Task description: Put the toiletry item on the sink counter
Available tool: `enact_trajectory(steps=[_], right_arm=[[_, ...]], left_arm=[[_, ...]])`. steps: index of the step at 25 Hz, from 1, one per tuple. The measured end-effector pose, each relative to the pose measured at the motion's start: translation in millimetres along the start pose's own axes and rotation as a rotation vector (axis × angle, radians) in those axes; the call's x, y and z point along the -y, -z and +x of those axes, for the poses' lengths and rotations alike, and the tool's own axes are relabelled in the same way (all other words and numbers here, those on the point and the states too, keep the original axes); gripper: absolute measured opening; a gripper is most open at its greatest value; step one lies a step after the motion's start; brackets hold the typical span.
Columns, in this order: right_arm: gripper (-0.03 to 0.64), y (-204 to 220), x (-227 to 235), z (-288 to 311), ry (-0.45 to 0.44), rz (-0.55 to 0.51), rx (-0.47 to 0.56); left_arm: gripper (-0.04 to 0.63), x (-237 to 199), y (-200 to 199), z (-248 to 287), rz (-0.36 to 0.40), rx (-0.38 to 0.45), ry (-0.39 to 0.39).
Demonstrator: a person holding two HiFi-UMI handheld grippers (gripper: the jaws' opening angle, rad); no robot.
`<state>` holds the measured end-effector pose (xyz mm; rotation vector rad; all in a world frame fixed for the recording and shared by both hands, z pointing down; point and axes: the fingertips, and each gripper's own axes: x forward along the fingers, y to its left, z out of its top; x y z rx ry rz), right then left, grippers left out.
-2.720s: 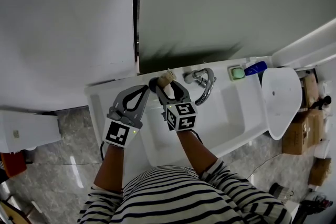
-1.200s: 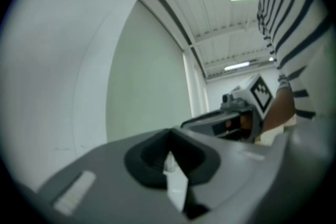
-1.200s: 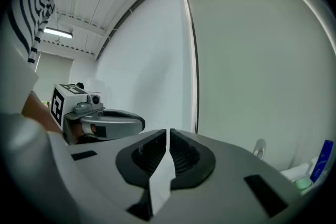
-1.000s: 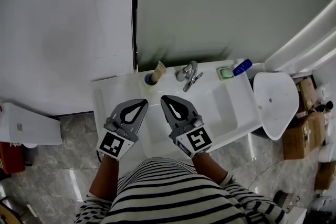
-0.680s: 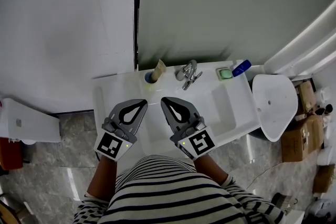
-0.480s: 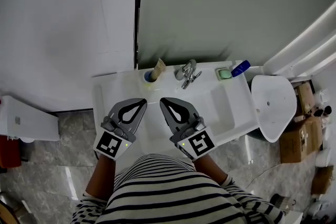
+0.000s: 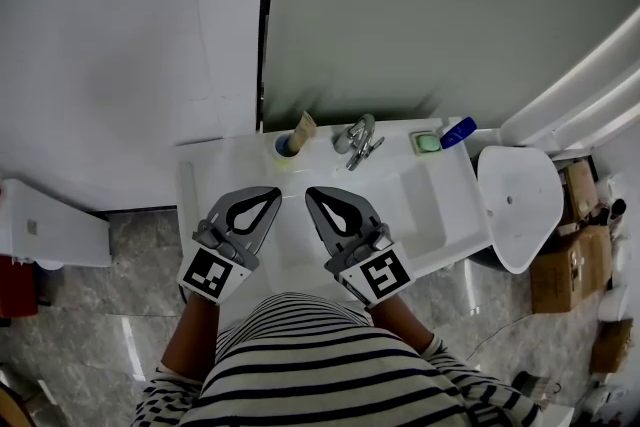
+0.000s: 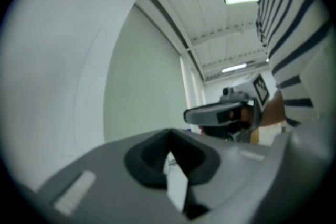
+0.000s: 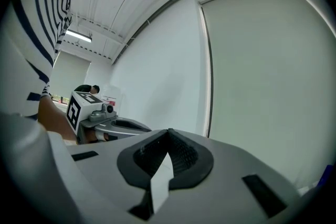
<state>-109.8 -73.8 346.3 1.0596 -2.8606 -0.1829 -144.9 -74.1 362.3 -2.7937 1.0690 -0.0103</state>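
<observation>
A beige toiletry tube (image 7: pixel 302 127) stands tilted in a small blue cup (image 7: pixel 285 148) at the back of the white sink counter (image 7: pixel 215 165), left of the chrome faucet (image 7: pixel 358 139). Both grippers hover over the basin's near edge, well short of the tube. My left gripper (image 7: pixel 274 194) is shut and empty. My right gripper (image 7: pixel 311 192) is shut and empty beside it. In the left gripper view the closed tips (image 8: pixel 169 135) point up at wall and ceiling; the right gripper view shows its closed tips (image 9: pixel 169 132) the same way.
A green soap dish (image 7: pixel 427 142) and a blue bottle (image 7: pixel 458 130) sit right of the faucet. A white rounded fixture (image 7: pixel 520 205) and cardboard boxes (image 7: pixel 560 270) stand at the right. A white box (image 7: pixel 50 230) sits on the marble floor at the left.
Earlier my right gripper was at the counter's back with the tube at its tips. It has since let go and drawn back toward me. In the last second both grippers barely moved.
</observation>
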Motion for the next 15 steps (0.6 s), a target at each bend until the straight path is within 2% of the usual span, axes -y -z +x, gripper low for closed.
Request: enact_trajectory(steps=[10,15], right_arm=[[0.008,-4.1,-5.5,0.6,-0.015,-0.016,0.024],[0.007,3.1,-3.0,0.4,0.000,-0.018,-0.023]], left_arm=[[0.008,-0.2,0.9,-2.7,-0.030,0.007,-0.009],[0.008,-1.5,0.7,-2.4,-0.046,0.015,-0.012]])
